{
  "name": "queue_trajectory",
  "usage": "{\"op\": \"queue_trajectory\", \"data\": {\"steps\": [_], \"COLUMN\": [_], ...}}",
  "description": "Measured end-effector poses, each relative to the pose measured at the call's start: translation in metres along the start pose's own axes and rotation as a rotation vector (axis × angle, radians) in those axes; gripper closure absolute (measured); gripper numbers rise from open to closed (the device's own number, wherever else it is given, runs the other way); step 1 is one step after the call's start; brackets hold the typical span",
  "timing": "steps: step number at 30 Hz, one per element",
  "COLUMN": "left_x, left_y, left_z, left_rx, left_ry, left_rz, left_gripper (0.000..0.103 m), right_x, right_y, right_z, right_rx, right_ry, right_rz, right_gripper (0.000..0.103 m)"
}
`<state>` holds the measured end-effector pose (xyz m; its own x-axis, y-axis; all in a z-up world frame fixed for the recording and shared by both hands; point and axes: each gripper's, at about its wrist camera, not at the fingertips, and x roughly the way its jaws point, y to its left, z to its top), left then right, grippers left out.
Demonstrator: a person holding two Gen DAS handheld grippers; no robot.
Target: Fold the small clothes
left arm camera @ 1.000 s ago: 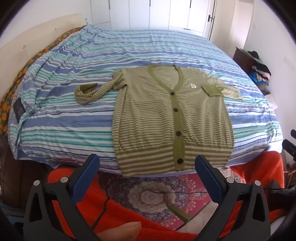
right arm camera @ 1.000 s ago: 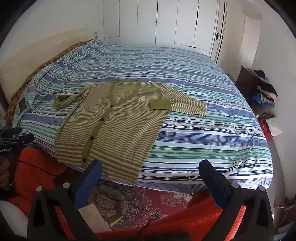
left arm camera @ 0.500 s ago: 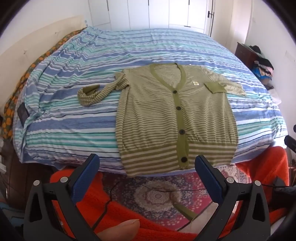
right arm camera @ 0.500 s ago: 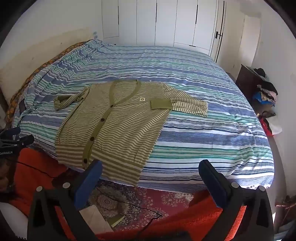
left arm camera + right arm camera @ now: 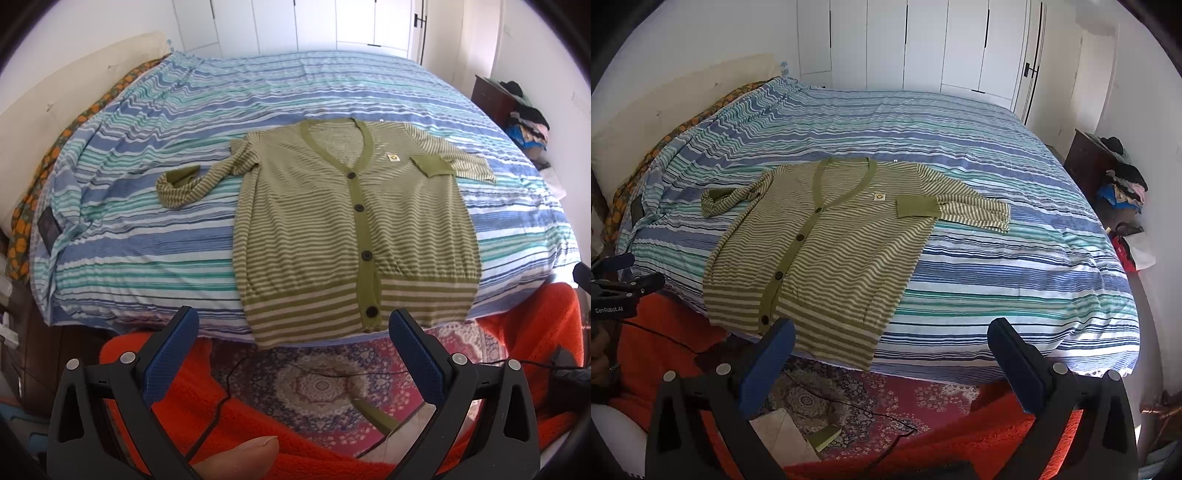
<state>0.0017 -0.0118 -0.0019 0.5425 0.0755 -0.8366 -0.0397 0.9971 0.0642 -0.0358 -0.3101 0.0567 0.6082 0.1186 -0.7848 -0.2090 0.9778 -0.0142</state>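
A green and cream striped cardigan (image 5: pixel 332 229) lies flat and buttoned on the striped bed, hem hanging over the near edge. Its left sleeve (image 5: pixel 184 182) stretches out, twisted; its right sleeve (image 5: pixel 454 164) is folded back with the green cuff on the chest. It also shows in the right wrist view (image 5: pixel 827 243). My left gripper (image 5: pixel 293 332) is open and empty, short of the hem. My right gripper (image 5: pixel 890 343) is open and empty, near the hem's right corner.
The bed (image 5: pixel 1015 280) has a blue, teal and white striped cover. A patterned rug (image 5: pixel 325 384) and orange fabric (image 5: pixel 528 325) lie below the bed's edge. A dark nightstand (image 5: pixel 1086 162) with piled clothes stands at the right. White closet doors (image 5: pixel 923 44) are behind.
Both grippers have drifted slightly closer to the bed and cardigan. The cardigan has not moved. Both stay open.
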Motion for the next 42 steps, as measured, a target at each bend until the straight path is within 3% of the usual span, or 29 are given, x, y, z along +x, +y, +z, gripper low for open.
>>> {"op": "queue_trajectory", "data": {"steps": [42], "left_x": [0.003], "left_y": [-0.002], "left_z": [-0.001], "left_rx": [0.005], "left_ry": [0.016], "left_rz": [0.001], "left_gripper": [0.001], "right_x": [0.002], "right_y": [0.015], "right_z": [0.003], "right_rx": [-0.029], "right_ry": [0.008], "right_rz": [0.025], "right_gripper": [0.0]}}
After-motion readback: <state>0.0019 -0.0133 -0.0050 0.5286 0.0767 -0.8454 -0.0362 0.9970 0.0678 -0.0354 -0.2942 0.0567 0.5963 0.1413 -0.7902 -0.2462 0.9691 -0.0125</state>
